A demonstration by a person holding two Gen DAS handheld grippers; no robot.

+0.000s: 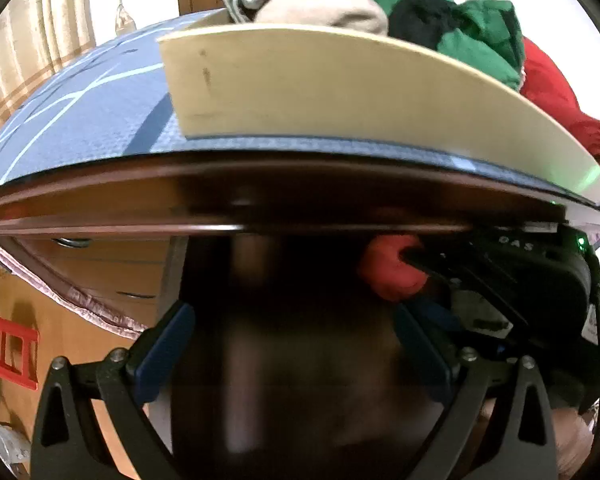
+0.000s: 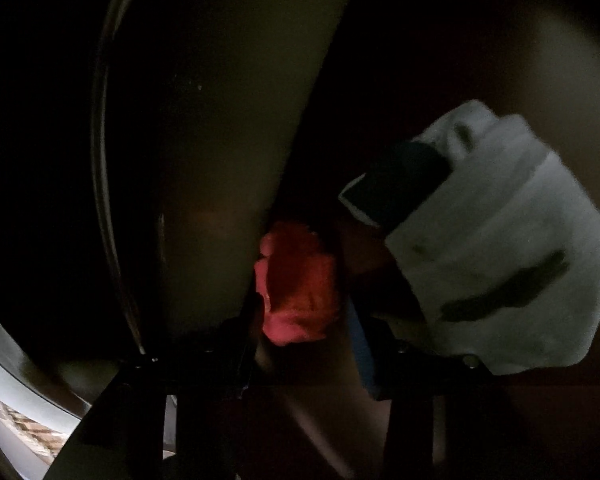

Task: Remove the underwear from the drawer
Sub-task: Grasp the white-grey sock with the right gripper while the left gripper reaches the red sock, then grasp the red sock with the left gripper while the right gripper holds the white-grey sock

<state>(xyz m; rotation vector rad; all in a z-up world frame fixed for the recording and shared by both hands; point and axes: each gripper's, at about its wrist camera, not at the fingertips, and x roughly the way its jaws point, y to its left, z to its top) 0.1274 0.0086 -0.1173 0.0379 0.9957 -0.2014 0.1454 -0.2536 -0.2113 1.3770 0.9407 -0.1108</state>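
In the right wrist view my right gripper (image 2: 304, 296) is inside the dark drawer, shut on a red piece of underwear (image 2: 300, 284). A white piece with dark marks (image 2: 500, 248) lies just right of it. In the left wrist view my left gripper (image 1: 292, 320) is open and empty, facing the dark drawer opening (image 1: 280, 280) under the table edge. The right gripper (image 1: 412, 260) shows there at the right, holding the red underwear (image 1: 384, 276).
On the blue-patterned tabletop (image 1: 80, 112) stands a cream tray (image 1: 320, 88) piled with beige, green, black, red and grey clothing (image 1: 440, 8). A wooden cabinet (image 1: 100, 280) and a red crate (image 1: 8, 352) are at the lower left.
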